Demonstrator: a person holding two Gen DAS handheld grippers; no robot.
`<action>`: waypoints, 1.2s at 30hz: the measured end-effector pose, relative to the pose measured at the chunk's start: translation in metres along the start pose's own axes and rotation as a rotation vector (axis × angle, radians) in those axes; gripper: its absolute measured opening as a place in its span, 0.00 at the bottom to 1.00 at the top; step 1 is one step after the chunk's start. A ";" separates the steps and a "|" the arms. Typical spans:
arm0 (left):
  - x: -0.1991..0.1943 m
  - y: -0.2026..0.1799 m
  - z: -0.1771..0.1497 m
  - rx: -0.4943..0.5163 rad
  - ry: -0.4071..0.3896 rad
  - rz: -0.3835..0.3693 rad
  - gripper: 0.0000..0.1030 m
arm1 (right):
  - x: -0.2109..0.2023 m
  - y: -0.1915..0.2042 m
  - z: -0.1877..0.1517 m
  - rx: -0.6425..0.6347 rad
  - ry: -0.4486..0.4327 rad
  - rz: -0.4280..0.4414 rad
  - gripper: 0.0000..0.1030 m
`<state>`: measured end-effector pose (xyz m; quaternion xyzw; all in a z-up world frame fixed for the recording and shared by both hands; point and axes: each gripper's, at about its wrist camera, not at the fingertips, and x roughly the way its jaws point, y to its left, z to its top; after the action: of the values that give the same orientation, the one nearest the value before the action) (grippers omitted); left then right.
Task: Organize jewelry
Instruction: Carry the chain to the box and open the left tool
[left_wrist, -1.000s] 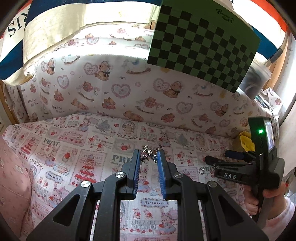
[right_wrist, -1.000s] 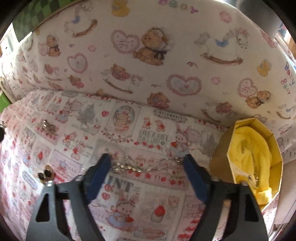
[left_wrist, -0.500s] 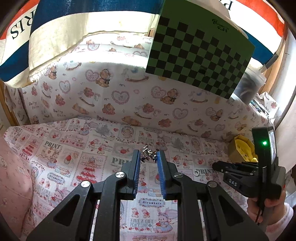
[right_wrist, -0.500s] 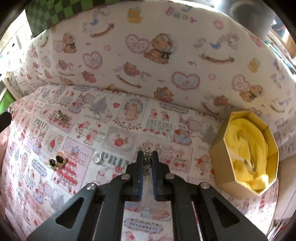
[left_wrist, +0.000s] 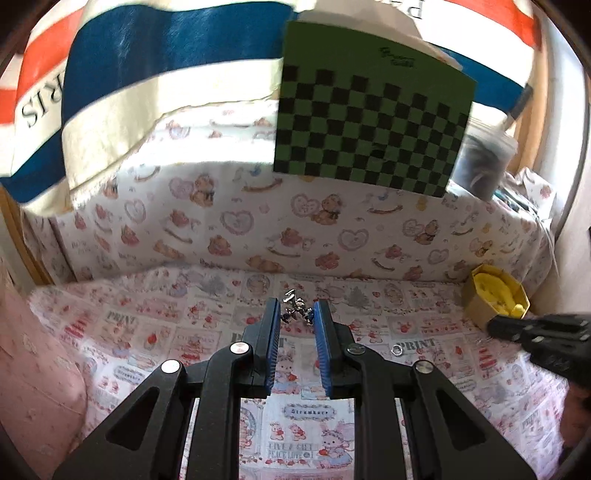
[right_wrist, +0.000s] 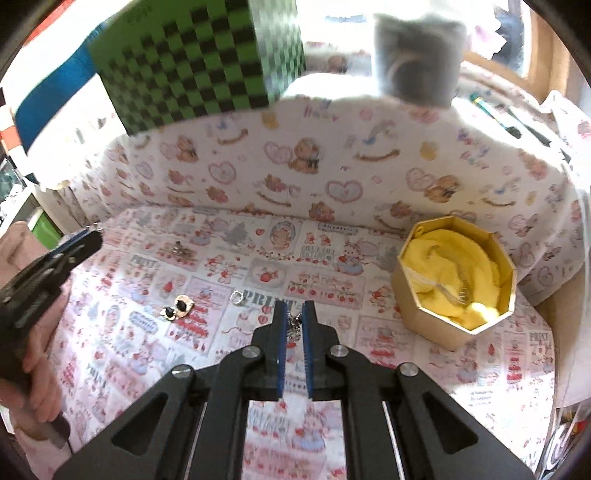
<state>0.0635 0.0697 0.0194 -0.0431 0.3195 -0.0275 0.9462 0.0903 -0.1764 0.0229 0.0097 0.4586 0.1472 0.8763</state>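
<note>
Beneath both claws lies a cartoon-print cloth (right_wrist: 229, 273) covering the table, its padded back wall rising beyond. Left of the right claw (right_wrist: 293, 314) sit two earrings (right_wrist: 179, 307) and a ring (right_wrist: 236, 297); its jaws pinch a silver chain (right_wrist: 294, 325). Right of it stands an open gold box (right_wrist: 455, 278) with yellow lining. The left claw (left_wrist: 295, 314) hovers slightly parted around a silver cluster (left_wrist: 294, 309); whether it grips is unclear.

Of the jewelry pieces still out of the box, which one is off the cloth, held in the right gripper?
The silver chain, pinched in the right gripper. The ring, the earring pair and the silver cluster all lie loose on the cloth.
</note>
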 end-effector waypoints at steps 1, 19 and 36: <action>0.001 -0.001 0.000 -0.012 0.016 -0.021 0.17 | -0.003 0.002 -0.001 0.006 -0.011 0.001 0.07; -0.029 -0.121 0.056 0.100 -0.020 -0.193 0.17 | -0.081 -0.104 0.005 0.199 -0.224 0.025 0.07; 0.120 -0.250 0.028 0.140 0.281 -0.341 0.17 | 0.010 -0.196 -0.008 0.403 -0.190 0.121 0.07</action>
<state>0.1700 -0.1865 -0.0057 -0.0263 0.4334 -0.2147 0.8749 0.1378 -0.3619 -0.0193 0.2260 0.3929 0.1033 0.8854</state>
